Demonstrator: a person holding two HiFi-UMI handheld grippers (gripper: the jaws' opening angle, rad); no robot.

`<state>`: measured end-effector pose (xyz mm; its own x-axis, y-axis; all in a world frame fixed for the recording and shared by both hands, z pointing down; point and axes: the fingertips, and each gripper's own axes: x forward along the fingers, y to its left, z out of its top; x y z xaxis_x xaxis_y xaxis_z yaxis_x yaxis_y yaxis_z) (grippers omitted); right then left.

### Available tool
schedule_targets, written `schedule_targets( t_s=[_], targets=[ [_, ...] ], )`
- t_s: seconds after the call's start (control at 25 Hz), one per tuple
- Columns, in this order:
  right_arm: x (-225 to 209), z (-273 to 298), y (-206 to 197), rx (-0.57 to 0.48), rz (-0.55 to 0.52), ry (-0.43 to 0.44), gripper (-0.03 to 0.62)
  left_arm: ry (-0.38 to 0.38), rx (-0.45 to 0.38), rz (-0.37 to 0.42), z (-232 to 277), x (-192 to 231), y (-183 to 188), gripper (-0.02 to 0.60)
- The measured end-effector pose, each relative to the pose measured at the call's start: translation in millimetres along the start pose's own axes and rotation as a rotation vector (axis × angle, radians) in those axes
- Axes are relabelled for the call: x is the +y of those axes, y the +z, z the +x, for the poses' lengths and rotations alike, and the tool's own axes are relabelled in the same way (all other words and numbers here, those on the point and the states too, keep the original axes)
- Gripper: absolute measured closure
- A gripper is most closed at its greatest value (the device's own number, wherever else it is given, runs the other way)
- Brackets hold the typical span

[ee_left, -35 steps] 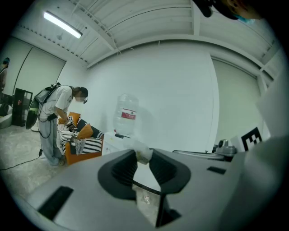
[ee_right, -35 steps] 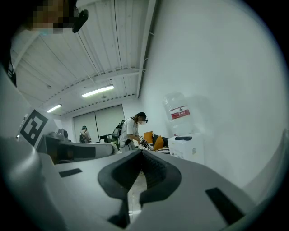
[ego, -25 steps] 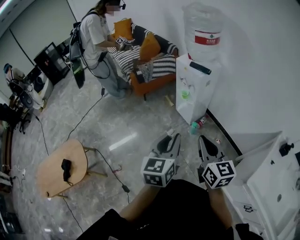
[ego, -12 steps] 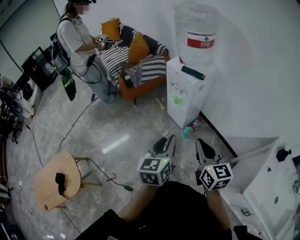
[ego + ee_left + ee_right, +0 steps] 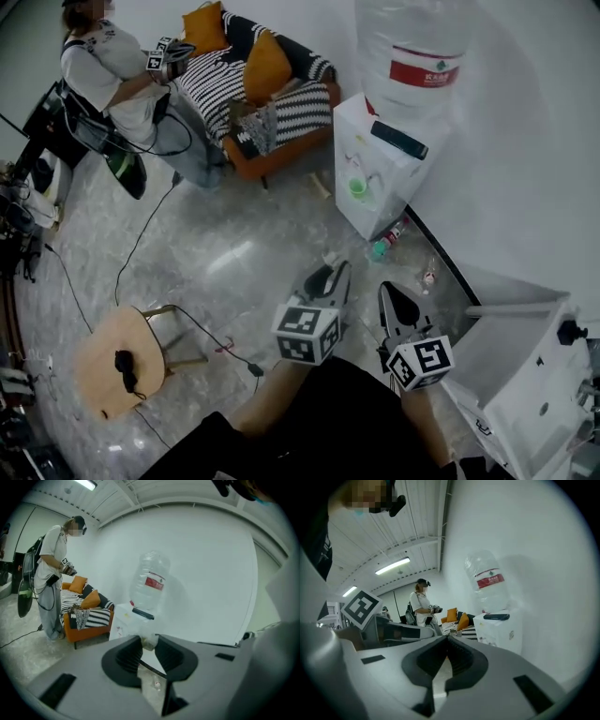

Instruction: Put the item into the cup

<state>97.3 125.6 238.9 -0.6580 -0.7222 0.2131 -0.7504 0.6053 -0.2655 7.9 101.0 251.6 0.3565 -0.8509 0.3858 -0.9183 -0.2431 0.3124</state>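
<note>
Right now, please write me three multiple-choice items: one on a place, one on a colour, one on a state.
1. Where does the black remote lie?
A) on the round table
B) on the water dispenser
C) on the floor

2. What colour are the cushions on the sofa?
A) orange
B) blue
C) green

3. How is the left gripper?
A) wide open and empty
B) shut on a small pale item
C) out of view

Key: 1 B, it lies on the dispenser's top; 2 A, both show orange; 3 B, the item sits pinched between the jaw tips.
</note>
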Motion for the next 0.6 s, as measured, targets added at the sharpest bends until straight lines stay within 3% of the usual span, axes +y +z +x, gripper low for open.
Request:
schedule_targets(
  t_s=[0.2,0.4,0.6],
  targets=[
    [-12,74,4,0.052,0.039,0.009,0.583,0.016,0.051,-0.005,40,56,16,0.499],
    [-27,158,30,0.067,-0.030,0.010,0.583,0.012,0.057,0.018,93,115,40,0.499],
    [-41,208,50,0.082,-0.085,-0.025,0.583,-0.029,0.068,0.006,134,138,55,0.499]
  ],
)
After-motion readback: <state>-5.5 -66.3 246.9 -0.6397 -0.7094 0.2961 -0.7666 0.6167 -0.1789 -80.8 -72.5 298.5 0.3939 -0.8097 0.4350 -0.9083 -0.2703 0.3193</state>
